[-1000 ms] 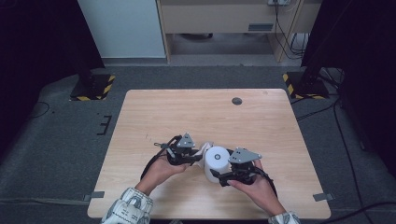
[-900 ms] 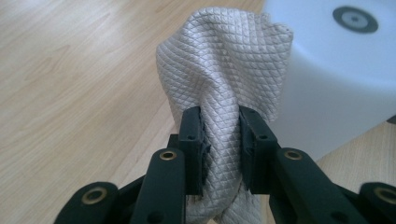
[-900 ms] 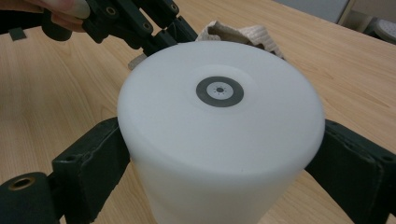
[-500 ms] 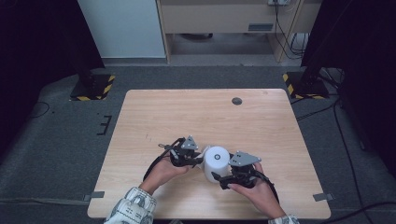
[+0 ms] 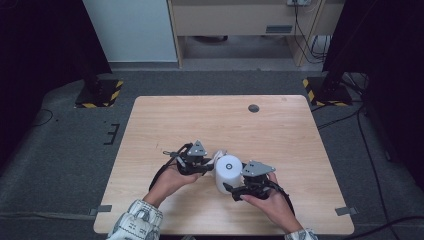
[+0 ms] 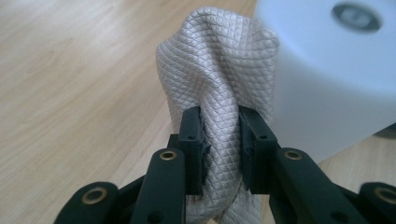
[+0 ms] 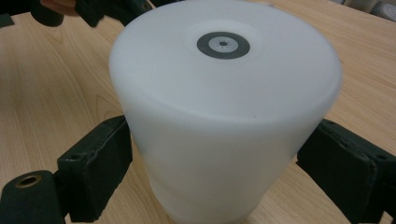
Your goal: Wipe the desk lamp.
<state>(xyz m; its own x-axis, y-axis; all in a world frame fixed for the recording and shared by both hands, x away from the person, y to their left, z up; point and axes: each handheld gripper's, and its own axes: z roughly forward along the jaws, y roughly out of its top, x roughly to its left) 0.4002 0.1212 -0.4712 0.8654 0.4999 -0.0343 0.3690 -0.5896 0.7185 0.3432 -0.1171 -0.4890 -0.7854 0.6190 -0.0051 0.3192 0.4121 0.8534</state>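
A white cylinder (image 5: 229, 171) (image 7: 224, 102) with a grey disc on its top stands upright on the wooden table (image 5: 210, 120), near the front. My right gripper (image 5: 229, 186) (image 7: 219, 140) holds it from the near right, one jaw against each side. A quilted silver-grey cloth (image 5: 219, 154) (image 6: 215, 70) is bunched up right beside the cylinder (image 6: 336, 70), on its left. My left gripper (image 5: 212, 162) (image 6: 219, 116) is shut on a fold of that cloth, which rises above the jaws.
A small dark round disc (image 5: 253, 108) lies near the table's far edge. Two black stand feet with yellow-black stripes (image 5: 97, 92) (image 5: 325, 90) sit on the floor beyond the far corners. A cabinet (image 5: 235, 25) stands behind.
My right gripper has shifted slightly toward the near left, closer against the cylinder. The left gripper and cloth have barely moved.
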